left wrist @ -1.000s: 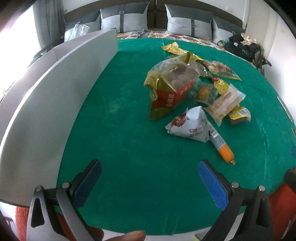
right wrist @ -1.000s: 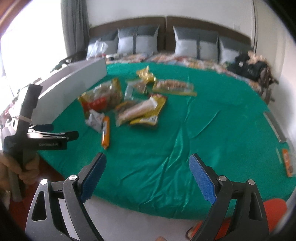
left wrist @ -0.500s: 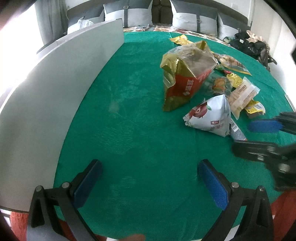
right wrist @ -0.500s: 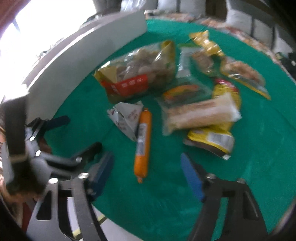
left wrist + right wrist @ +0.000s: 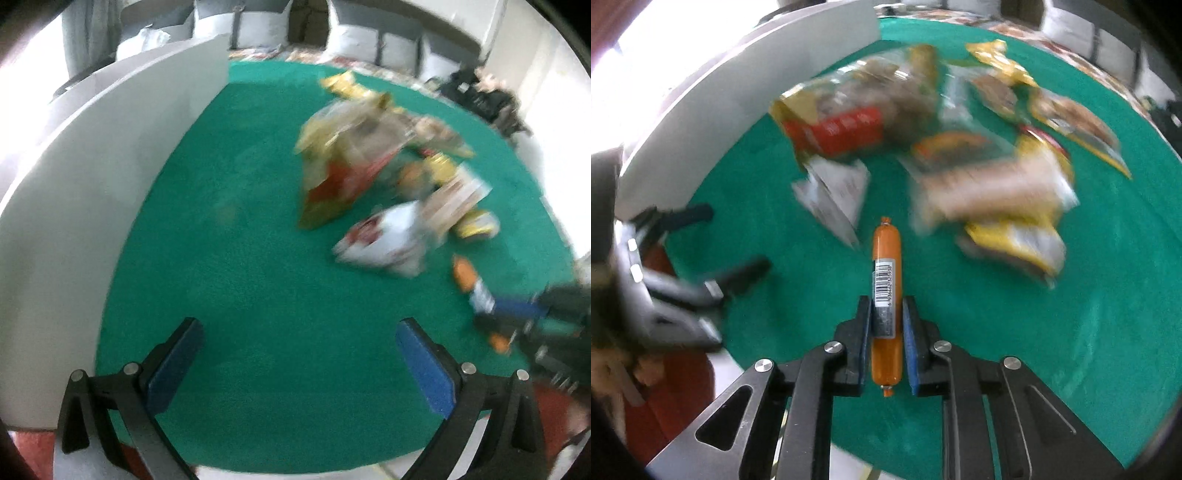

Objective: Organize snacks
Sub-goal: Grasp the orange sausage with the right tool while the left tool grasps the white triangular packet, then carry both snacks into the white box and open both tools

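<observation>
Your right hand-held gripper [image 5: 885, 317] is pinching the orange sausage stick [image 5: 886, 258] at mid-length, having just closed; its long axis is running straight ahead along the fingers, over the green desk [image 5: 997, 332]. Your left hand-held gripper [image 5: 299, 343] is hovering spread.

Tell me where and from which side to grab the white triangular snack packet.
Take the white triangular packet across its puffed middle, coming down from above on the side facing the open green cloth. The big red-and-gold bag crowds its far edge, and its flat corners would likely slip from a claw.
</observation>
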Tool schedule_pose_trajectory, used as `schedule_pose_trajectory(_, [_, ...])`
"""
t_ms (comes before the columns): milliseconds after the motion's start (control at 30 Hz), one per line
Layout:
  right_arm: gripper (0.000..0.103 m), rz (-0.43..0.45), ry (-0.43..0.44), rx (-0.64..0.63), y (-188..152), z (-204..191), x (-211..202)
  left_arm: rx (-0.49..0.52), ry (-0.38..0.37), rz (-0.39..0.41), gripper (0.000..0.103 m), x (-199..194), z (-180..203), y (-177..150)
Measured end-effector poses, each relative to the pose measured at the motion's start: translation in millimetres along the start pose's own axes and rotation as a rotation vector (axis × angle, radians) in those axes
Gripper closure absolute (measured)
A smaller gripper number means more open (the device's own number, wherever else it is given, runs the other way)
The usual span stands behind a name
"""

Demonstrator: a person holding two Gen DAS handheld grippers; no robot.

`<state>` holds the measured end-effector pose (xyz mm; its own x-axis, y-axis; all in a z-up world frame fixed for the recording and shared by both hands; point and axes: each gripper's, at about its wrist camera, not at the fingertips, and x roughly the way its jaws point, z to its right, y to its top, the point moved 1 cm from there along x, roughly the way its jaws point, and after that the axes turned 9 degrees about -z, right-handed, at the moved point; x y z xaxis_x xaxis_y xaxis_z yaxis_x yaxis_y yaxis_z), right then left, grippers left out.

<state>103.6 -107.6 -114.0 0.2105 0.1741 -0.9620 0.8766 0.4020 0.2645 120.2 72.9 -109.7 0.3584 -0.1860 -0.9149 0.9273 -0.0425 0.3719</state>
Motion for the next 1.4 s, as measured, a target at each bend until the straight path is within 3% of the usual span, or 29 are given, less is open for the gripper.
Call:
schedule_pose_trajectory(100, [0.086,0.047,-0.018,0.083,-34.7,18.0,-12.3,0.078,-0.017,-0.006,0.000,6.4,28.3,24.6])
schedule_pose_trajectory(267, [0.086,0.108,-0.012,0.190,-69.4,41.0,-24.1,0.070,0.101,-0.044,0.003,38.1,53.2,57.4])
schedule_pose_trajectory(300, [0.086,0.113,-0.026,0.191,-76.6,44.4,-27.5,0.053,0.116,-0.058,0.019,43.7,52.0,58.0])
schedule_pose_trajectory(400, [0.086,0.118,-0.076,0.182,-82.3,61.0,-34.3,0.099,0.108,-0.014,0.049,35.6,47.7,46.8])
schedule_pose_trajectory(500, [0.086,0.112,-0.092,0.199,-72.1,73.9,-29.2,0.143,0.035,-0.034,0.056,26.9,33.1,34.6])
schedule_pose_trajectory(600, [0.086,0.100,-0.079,0.207,-60.5,81.3,-22.6,0.171,-0.043,-0.050,0.055,19.6,18.5,24.0])
schedule_pose_trajectory(733, [0.077,0.053,-0.083,0.175,-20.6,81.1,-6.4,0.167,-0.008,-0.048,0.040,19.4,17.4,22.6])
schedule_pose_trajectory(800, [0.062,0.024,-0.081,0.154,-5.6,79.8,-0.1,0.188,0.013,-0.041,0.040,21.0,22.3,22.1])
schedule_pose_trajectory(867, [0.067,-0.005,-0.091,0.146,2.3,81.3,3.2,0.215,0.060,-0.027,0.055,21.8,26.8,20.5])
schedule_pose_trajectory(900, [0.080,-0.016,-0.099,0.143,3.6,82.7,3.1,0.225,0.070,-0.021,0.056,21.7,28.3,21.1])
schedule_pose_trajectory(933, [0.087,-0.028,-0.103,0.140,3.6,85.1,2.3,0.213,0.053,-0.021,0.058,19.5,27.2,18.9])
schedule_pose_trajectory(967, [0.087,-0.038,-0.077,0.160,2.4,89.4,1.1,0.188,0.019,-0.020,0.058,17.3,23.3,18.4])
schedule_pose_trajectory(1000, [0.087,-0.042,-0.047,0.195,0.3,95.6,-1.3,0.170,-0.005,-0.018,0.065,14.6,19.4,16.4])
schedule_pose_trajectory(1167, [0.087,0.022,0.173,0.376,-2.9,116.1,-30.0,0.091,-0.133,0.020,0.065,-17.1,4.5,17.3])
schedule_pose_trajectory(1300, [0.087,0.076,0.274,0.382,18.5,100.2,-55.2,0.006,-0.245,0.083,0.065,-60.9,-17.2,29.0])
schedule_pose_trajectory(1400, [0.087,0.122,0.350,0.343,55.0,69.8,-76.1,-0.066,-0.275,0.165,0.065,-106.9,-53.8,46.7])
